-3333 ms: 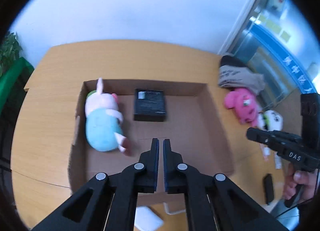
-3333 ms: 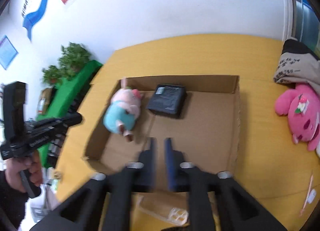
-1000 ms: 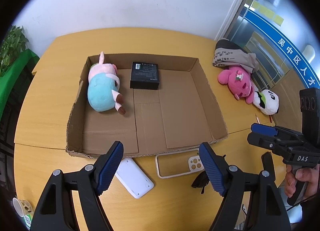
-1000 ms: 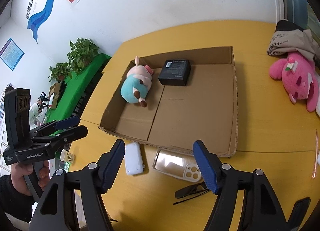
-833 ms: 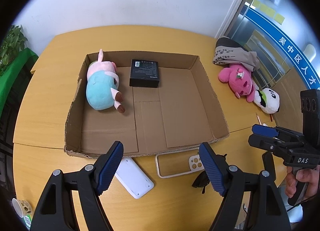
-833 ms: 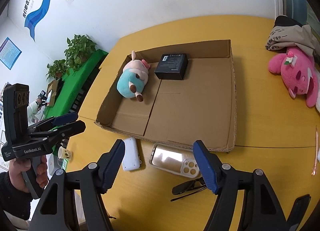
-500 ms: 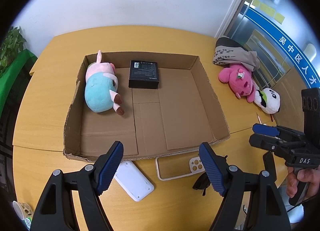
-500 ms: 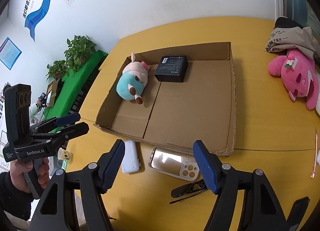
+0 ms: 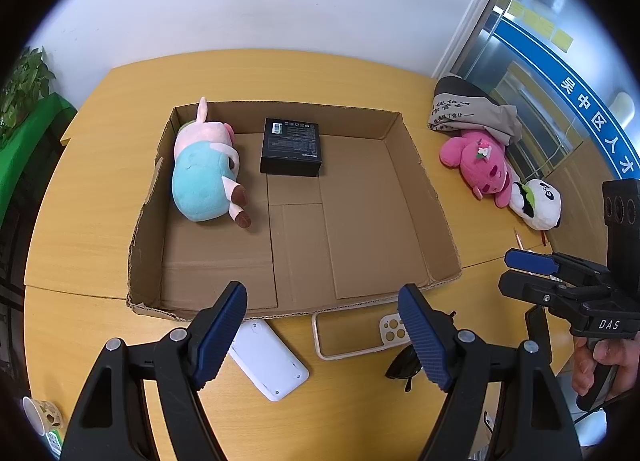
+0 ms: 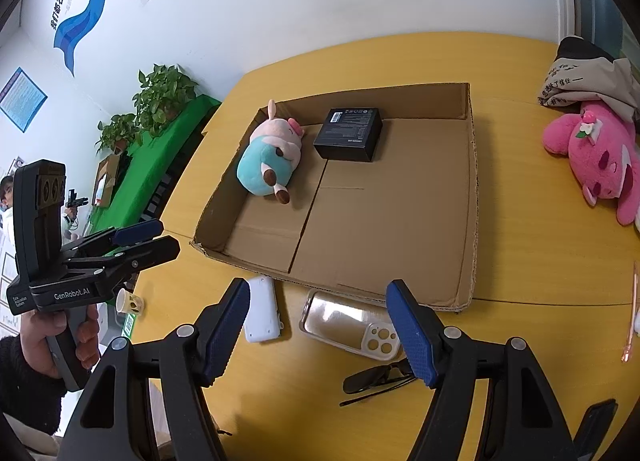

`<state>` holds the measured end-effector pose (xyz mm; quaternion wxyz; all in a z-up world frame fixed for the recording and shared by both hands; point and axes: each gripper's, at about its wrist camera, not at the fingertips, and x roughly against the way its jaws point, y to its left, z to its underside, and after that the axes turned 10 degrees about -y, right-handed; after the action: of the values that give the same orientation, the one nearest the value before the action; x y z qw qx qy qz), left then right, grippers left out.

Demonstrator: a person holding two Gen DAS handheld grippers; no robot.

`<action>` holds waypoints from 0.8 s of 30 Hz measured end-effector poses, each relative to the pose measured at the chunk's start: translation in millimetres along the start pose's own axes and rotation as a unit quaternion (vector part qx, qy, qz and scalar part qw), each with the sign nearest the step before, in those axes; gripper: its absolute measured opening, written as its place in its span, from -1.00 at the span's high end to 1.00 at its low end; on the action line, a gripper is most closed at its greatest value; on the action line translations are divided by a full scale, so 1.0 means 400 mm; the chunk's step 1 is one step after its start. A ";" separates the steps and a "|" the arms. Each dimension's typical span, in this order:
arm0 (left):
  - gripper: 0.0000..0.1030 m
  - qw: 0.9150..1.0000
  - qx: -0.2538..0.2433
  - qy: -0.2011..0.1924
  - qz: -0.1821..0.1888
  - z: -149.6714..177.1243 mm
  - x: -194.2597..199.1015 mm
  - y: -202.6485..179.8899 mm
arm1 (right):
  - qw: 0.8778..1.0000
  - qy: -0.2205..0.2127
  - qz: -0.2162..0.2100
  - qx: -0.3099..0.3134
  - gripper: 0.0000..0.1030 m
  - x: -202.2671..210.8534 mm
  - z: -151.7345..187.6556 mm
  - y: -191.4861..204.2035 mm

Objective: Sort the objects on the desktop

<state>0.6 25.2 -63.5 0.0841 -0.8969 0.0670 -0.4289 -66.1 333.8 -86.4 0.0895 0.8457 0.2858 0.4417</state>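
A shallow cardboard box [image 9: 436, 197] [image 10: 474, 165] lies on the wooden table and holds a pig plush [image 9: 202, 177] [image 10: 268, 157] and a black box [image 9: 291, 146] [image 10: 349, 134]. In front of it lie a white device [image 9: 268, 357] [image 10: 262, 309], a clear phone case [image 9: 356, 335] [image 10: 352, 323] and dark sunglasses [image 9: 404, 367] [image 10: 376, 379]. My left gripper [image 9: 322, 333] [image 10: 138, 241] hovers open above these, nothing between its fingers. My right gripper [image 10: 318, 327] [image 9: 528, 273] is open too, held over the same spot.
At the right lie a pink plush [image 9: 480, 163] [image 10: 596, 157], a panda plush [image 9: 538, 203] and a folded grey cloth [image 9: 472, 111] [image 10: 588, 77]. A paper cup [image 9: 40, 417] [image 10: 130, 303] stands near the left table edge. Green plants [image 10: 160, 97] stand beyond it.
Both grippers stood shut over the box three seconds ago; they have since opened and pulled back to the table's front. Over the last second nothing has visibly moved.
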 end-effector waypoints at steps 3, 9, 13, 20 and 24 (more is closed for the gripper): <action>-0.51 1.000 -0.003 0.001 0.002 0.001 -0.001 -0.001 | 1.000 0.000 0.000 -0.002 -0.47 -0.002 0.000 -0.003; -0.51 1.000 -0.006 0.010 0.007 0.012 -0.017 -0.006 | 1.000 0.010 -0.005 -0.006 -0.47 -0.013 0.009 -0.014; -0.51 1.000 -0.007 0.028 0.010 0.036 -0.048 -0.009 | 0.999 0.041 0.004 0.012 -0.47 -0.052 0.048 -0.030; -0.51 0.997 -0.012 0.072 0.025 0.108 -0.132 -0.018 | 0.993 0.113 0.031 -0.031 -0.51 -0.163 0.157 -0.118; -0.51 0.993 -0.022 0.107 0.038 0.159 -0.207 -0.026 | 0.990 0.128 0.050 -0.042 -0.56 -0.219 0.187 -0.155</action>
<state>-0.9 57.2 -163.4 0.0732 -0.8441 0.1195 -0.5175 -70.4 342.9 -216.9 0.0649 0.7909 0.2335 0.5619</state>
